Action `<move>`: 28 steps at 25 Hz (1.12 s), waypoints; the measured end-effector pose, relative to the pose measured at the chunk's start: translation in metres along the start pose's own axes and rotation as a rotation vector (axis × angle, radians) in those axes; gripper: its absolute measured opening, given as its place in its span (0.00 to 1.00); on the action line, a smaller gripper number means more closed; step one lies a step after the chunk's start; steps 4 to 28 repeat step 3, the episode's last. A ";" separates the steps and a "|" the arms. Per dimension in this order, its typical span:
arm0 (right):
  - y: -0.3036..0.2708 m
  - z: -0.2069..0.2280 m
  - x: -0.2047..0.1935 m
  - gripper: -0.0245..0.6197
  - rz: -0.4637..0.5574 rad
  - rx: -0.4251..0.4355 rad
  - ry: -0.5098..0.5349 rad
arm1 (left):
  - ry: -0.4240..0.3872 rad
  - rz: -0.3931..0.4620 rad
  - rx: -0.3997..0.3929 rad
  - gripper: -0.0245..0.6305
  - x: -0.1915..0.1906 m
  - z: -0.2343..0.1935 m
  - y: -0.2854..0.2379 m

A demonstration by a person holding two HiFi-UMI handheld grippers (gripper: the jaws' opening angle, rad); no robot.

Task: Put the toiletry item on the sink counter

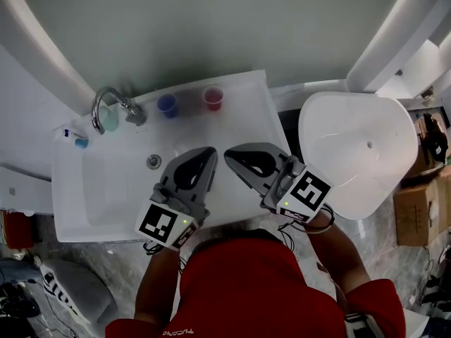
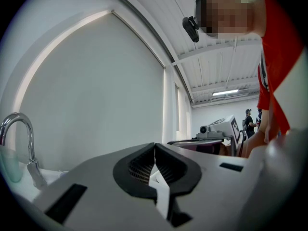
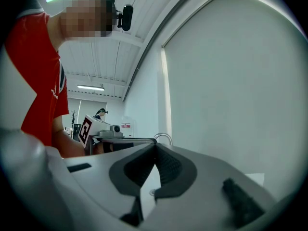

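The left claw (image 2: 155,147) is clenched, its pads met at the tips with nothing between them. The right claw (image 3: 155,146) is likewise clenched and empty. Both are held level above the front half of the basin (image 1: 106,189), tips turned in toward each other and near, but not touching. The drain (image 1: 153,161) is seen just beyond the left claw, and the basin floor to its left is left uncovered.

The toiletry item (image 1: 76,139), a small white and blue piece whose kind cannot be made out, lies on the left rim of the desk (image 1: 248,115), well apart from both claws. The tap (image 1: 113,104) is set at the back left corner, with a teal cup (image 1: 107,120) just beside it. A blue cup (image 1: 167,105) and a red cup (image 1: 213,97) stand upright along the back edge, close against the wall. A bare strip of desk is left on the right, beyond the right claw.

Past the right edge a white rounded fixture (image 1: 359,153) stands close, and a cardboard box (image 1: 417,206) is seen further out on the floor.
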State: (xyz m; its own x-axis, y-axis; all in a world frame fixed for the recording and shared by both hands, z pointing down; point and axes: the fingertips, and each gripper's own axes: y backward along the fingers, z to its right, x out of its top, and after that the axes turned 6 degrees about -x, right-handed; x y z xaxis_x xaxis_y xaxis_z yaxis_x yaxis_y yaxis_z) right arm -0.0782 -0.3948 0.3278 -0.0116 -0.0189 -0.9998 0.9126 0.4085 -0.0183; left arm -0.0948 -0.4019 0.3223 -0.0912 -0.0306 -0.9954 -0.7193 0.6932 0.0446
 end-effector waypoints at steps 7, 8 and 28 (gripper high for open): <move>0.001 0.002 0.000 0.08 0.000 -0.002 -0.003 | 0.000 -0.001 0.002 0.06 -0.001 0.000 -0.001; 0.001 0.002 0.000 0.08 0.000 -0.002 -0.003 | 0.000 -0.001 0.002 0.06 -0.001 0.000 -0.001; 0.001 0.002 0.000 0.08 0.000 -0.002 -0.003 | 0.000 -0.001 0.002 0.06 -0.001 0.000 -0.001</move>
